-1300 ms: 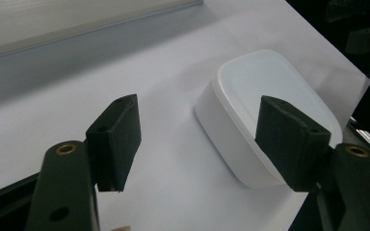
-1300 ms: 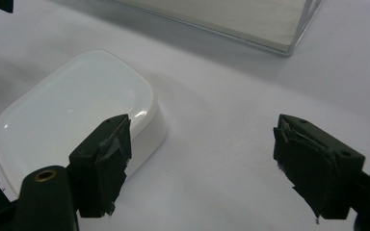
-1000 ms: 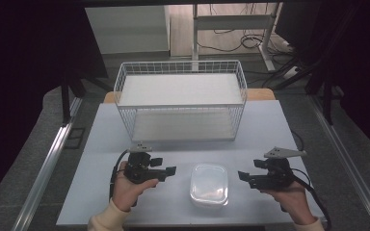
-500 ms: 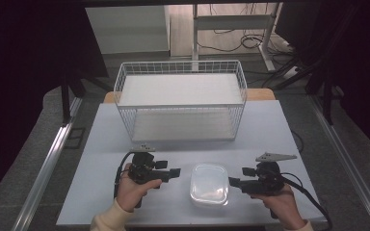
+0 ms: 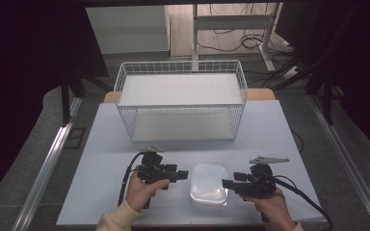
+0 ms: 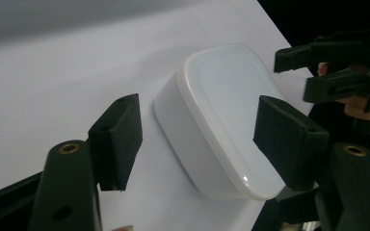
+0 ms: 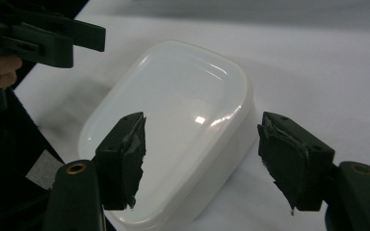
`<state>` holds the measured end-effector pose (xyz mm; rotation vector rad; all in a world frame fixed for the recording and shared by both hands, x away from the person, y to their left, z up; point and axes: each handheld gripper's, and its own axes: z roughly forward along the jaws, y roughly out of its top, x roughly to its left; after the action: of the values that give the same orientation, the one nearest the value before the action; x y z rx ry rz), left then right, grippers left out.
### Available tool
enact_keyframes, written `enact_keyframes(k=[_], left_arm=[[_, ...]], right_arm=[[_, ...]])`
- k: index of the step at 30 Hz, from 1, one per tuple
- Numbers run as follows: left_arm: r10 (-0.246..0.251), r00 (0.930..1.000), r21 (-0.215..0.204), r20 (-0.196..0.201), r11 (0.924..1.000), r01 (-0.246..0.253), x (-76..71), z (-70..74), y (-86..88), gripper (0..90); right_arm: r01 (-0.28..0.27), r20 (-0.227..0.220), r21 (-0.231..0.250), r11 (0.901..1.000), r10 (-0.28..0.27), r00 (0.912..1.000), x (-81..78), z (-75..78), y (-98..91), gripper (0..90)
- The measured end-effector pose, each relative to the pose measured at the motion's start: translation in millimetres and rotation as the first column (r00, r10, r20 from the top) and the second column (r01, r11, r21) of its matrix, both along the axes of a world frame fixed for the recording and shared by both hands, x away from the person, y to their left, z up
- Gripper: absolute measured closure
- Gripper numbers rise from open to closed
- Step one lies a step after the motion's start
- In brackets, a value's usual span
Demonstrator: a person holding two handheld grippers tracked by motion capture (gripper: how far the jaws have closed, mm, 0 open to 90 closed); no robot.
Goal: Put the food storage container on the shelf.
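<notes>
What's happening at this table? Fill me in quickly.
A person holds a claw in each hand at a white table. A closed white plastic container lies near the front edge, between them. The left claw and the right claw point at it from either side, both open, neither gripping it. A white wire basket stands behind, with nothing inside.

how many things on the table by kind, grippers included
wire basket: 1
lidded white container: 1
handheld grippers: 2, the left gripper and the right gripper, both open on either side of the container
total: 4
</notes>
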<state>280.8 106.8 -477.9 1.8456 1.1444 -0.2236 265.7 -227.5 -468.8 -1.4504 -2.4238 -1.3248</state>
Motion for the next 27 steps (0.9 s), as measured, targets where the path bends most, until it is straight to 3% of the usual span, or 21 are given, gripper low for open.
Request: enact_keyframes(k=[7, 11, 13, 15, 16, 18, 23, 27], left_arm=[[-0.040, 0.9978, -0.023, -0.053, 0.9990, 0.039, 5.4, -7.1, -8.9, 35.1], [-0.054, 0.9958, -0.007, -0.074, 0.9985, 0.054, 6.5, -12.2, -16.0, 36.0], [-0.058, 0.9938, -0.021, -0.095, 0.9982, 0.056, 7.3, -14.9, -18.7, 36.5], [-0.066, 0.9868, -0.077, -0.148, 0.9955, 0.055, 9.1, -20.0, -18.6, 38.0], [-0.079, 0.9838, -0.071, -0.160, 0.9951, 0.069, 10.1, -22.0, -18.4, 38.3], [-0.071, 0.9851, -0.051, -0.157, 0.9967, 0.063, 9.8, -23.5, -20.3, 40.1], [-0.108, 0.9755, -0.093, -0.192, 0.9915, 0.091, 10.5, -27.2, -25.3, 49.1], [-0.075, 0.9789, -0.064, -0.190, 0.9959, 0.064, 8.0, -26.5, -27.2, 56.3]], right_arm=[[0.006, -0.016, -0.017, 0.9998, -0.006, 0.9999, 0.7, -6.8, 4.1, 36.8], [0.007, -0.029, -0.018, 0.9998, -0.008, 0.9995, 0.5, -10.5, 6.4, 37.8], [0.009, -0.033, -0.017, 0.9998, -0.009, 0.9994, 0.5, -12.1, 7.6, 38.5], [0.011, -0.036, -0.015, 0.9998, -0.012, 0.9993, 0.6, -13.0, 8.1, 39.7], [0.015, -0.035, -0.012, 0.9998, -0.015, 0.9993, 0.4, -13.3, 8.3, 40.6], [0.023, -0.031, -0.006, 0.9997, -0.023, 0.9992, 0.0, -13.5, 8.3, 42.8], [0.024, -0.052, 0.010, 0.9997, -0.023, 0.9984, -0.1, -16.3, 9.8, 46.8], [0.052, -0.071, 0.036, 0.9980, -0.050, 0.9962, 0.0, -17.3, 7.4, 52.7]])
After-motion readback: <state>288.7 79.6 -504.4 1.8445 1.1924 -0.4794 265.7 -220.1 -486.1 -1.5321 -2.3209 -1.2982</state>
